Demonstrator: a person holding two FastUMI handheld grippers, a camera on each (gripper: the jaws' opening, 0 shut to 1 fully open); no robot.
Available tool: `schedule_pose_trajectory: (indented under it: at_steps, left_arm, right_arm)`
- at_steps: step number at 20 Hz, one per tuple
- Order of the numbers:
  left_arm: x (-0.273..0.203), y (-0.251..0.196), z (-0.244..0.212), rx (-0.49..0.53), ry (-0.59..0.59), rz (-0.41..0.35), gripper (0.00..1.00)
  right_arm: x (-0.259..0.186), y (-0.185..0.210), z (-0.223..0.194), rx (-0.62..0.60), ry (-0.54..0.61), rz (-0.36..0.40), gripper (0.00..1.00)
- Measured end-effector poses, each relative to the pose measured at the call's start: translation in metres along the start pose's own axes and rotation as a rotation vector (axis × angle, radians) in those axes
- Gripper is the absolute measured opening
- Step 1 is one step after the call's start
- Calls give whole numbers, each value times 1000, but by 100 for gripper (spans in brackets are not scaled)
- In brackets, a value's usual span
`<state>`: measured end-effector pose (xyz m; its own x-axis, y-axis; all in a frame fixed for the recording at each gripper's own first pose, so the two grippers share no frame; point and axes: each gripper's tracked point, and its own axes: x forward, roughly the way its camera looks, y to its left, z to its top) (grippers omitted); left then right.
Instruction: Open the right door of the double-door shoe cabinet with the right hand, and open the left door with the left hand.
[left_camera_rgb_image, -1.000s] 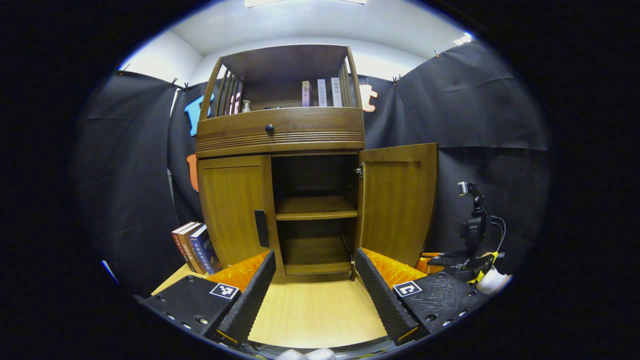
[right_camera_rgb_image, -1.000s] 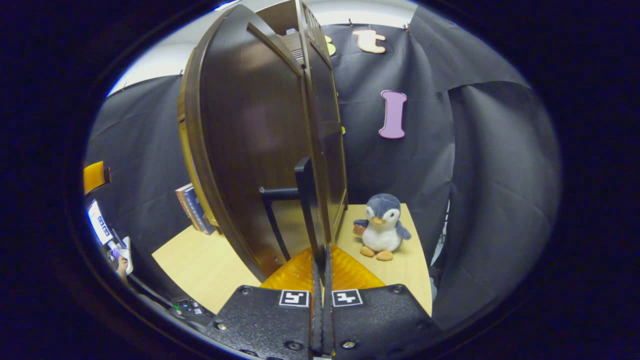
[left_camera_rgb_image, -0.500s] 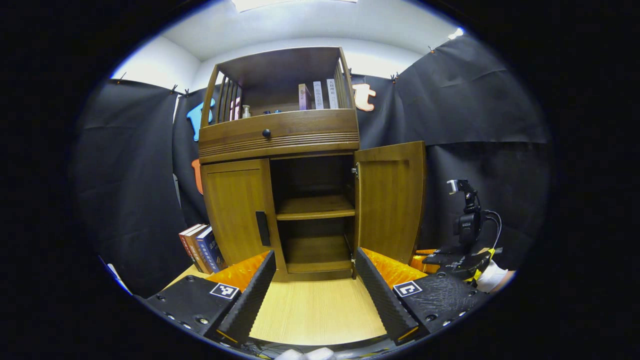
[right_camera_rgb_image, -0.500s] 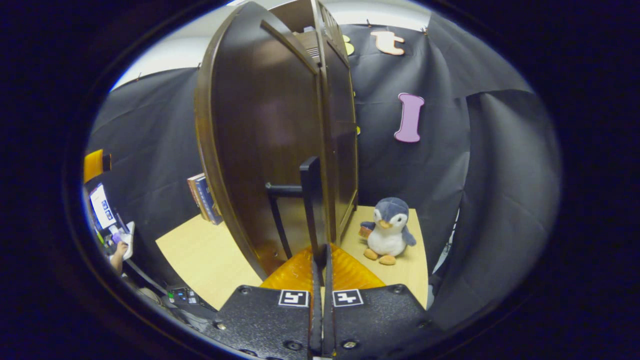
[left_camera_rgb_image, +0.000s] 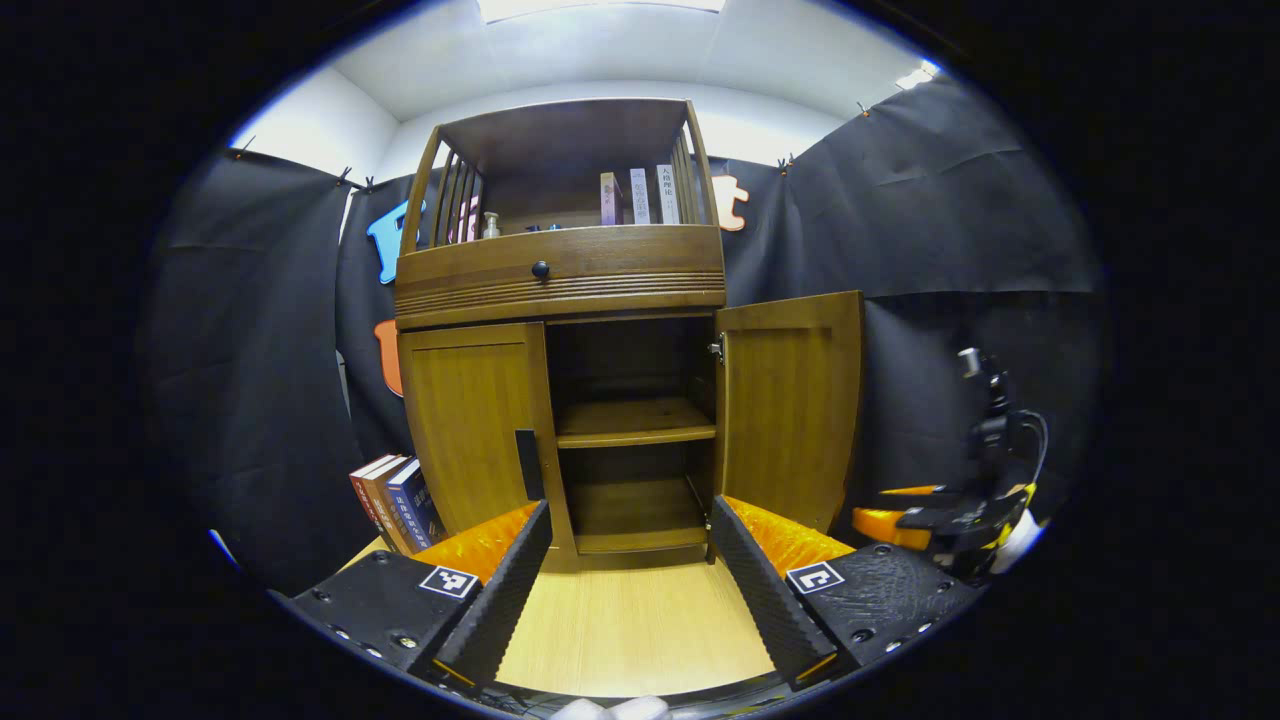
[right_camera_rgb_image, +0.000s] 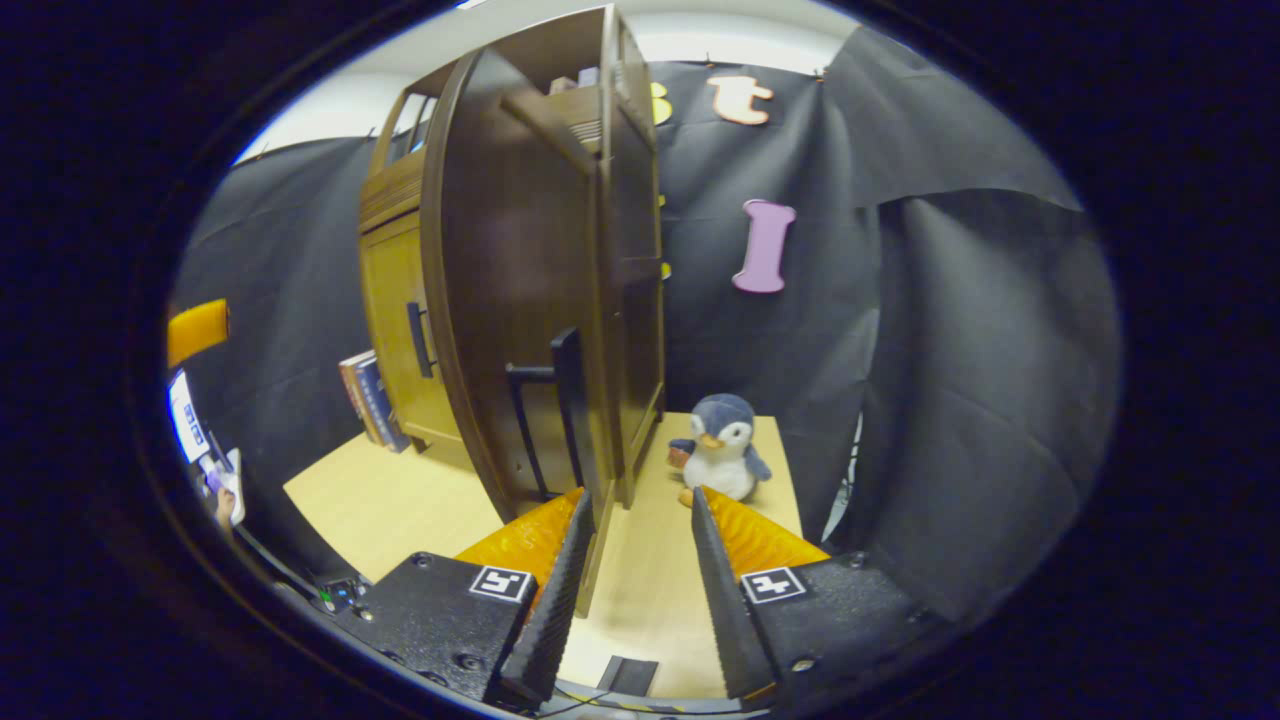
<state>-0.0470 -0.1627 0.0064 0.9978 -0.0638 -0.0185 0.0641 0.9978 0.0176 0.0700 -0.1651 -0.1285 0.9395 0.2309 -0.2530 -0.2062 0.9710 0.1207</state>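
Right now the shoe cabinet (left_camera_rgb_image: 560, 330) is seen standing on the pale wooden floor (left_camera_rgb_image: 630, 625), with its right door (left_camera_rgb_image: 790, 400) swung wide open so the shelves inside can be seen. Its left door (left_camera_rgb_image: 470, 420) is shut, and its dark handle (left_camera_rgb_image: 527, 465) is not yet touched. The left gripper (left_camera_rgb_image: 630, 575) is held low in front of the cabinet with its jaws spread apart, likely so the handle can be reached next. The right gripper (right_camera_rgb_image: 635, 580) is held open too, with nothing grasped, just beside the open door's edge and its handle (right_camera_rgb_image: 565, 400). A toy penguin (right_camera_rgb_image: 718, 448) is sat near the cabinet's side, and some books (left_camera_rgb_image: 395, 500) are leaned by the left door.
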Motion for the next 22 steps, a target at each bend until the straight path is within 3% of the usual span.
schedule_pose_trajectory:
  at_steps: [4, 7, 16, 22]
  left_arm:
    - [13, 30, -6, 2, 5, -13, 96]
    - [25, 59, -10, -4, 5, -16, 96]
    - [35, 137, -22, -19, -8, -12, 96]
    - [41, 175, -42, -5, 6, 11, 96]
  right_arm:
    - [-42, 12, 27, 51, -56, -98, 92]
    - [-56, 49, 39, 51, -103, -156, 99]
    - [-49, 186, 51, -13, -196, -184, 99]
    - [-37, 233, 40, -22, -172, -149, 99]
